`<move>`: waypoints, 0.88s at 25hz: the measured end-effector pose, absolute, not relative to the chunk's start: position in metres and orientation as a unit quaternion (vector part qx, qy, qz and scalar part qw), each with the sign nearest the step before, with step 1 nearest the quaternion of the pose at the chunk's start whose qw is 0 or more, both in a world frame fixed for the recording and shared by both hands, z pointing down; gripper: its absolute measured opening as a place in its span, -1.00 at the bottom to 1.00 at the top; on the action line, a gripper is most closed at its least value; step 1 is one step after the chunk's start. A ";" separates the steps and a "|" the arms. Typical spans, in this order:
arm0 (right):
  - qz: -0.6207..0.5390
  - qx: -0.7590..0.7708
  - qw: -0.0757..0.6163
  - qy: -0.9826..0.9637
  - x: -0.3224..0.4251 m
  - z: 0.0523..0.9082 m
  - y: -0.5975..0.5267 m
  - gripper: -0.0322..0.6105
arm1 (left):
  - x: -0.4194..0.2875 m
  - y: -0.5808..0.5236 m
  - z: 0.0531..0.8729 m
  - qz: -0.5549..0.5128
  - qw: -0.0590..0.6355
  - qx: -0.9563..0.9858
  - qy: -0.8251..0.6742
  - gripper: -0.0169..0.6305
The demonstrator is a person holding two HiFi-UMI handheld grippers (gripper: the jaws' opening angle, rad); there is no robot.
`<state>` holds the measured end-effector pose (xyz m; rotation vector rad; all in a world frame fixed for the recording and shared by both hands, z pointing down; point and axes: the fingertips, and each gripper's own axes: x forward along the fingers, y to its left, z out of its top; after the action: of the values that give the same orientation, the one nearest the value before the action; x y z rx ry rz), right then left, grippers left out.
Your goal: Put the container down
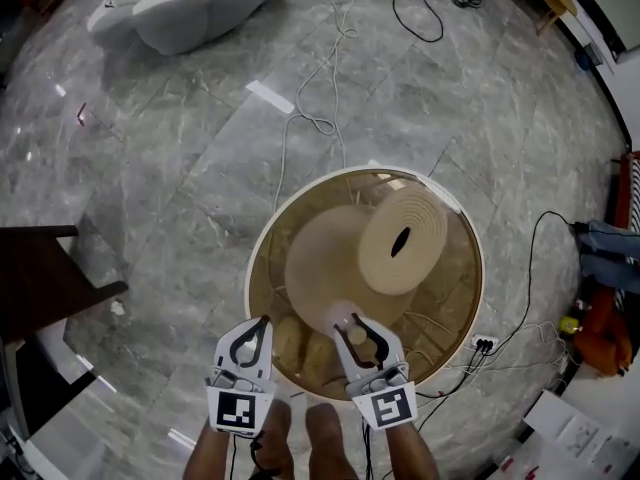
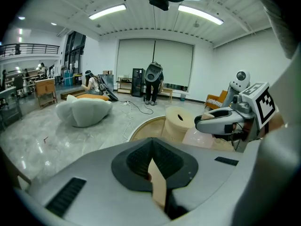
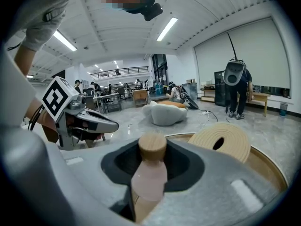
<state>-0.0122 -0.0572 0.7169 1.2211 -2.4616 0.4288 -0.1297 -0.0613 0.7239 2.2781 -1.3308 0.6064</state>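
Note:
The container is a pale pink bottle [image 3: 149,175] with a round wooden cap [image 3: 152,146]. My right gripper [image 3: 151,163] is shut on its neck and holds it upright over the near edge of the round glass-topped table [image 1: 300,184]. In the head view the bottle [image 1: 341,317] shows just ahead of the right gripper [image 1: 354,334]. The left gripper [image 1: 247,351] hovers beside it to the left, shut with nothing in it. From the left gripper view its jaws [image 2: 151,160] meet at the tip, and the pink bottle [image 2: 197,136] shows under the right gripper [image 2: 221,122].
A thick beige foam roll [image 1: 402,240] lies on the table's far right part. White cables [image 1: 320,118] run over the marble floor toward a white beanbag [image 1: 190,3]. A dark piece of furniture [image 1: 40,278] stands at the left. A power strip [image 1: 485,344] lies beside the table.

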 end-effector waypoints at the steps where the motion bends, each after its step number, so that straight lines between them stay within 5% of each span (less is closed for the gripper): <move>1: 0.152 0.431 0.180 -0.871 -0.013 0.723 -0.056 -0.50 | -0.130 -0.059 0.730 0.219 0.218 0.821 -0.481 -0.91; 22: 0.155 0.426 0.208 -0.867 -0.011 0.799 -0.038 -0.50 | -0.134 -0.034 0.800 0.232 0.245 0.808 -0.483 -0.91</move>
<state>-0.0113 -0.0382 0.7994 1.1845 -2.4127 0.4320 -0.1344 -0.0344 0.8003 2.2056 -1.3184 0.6326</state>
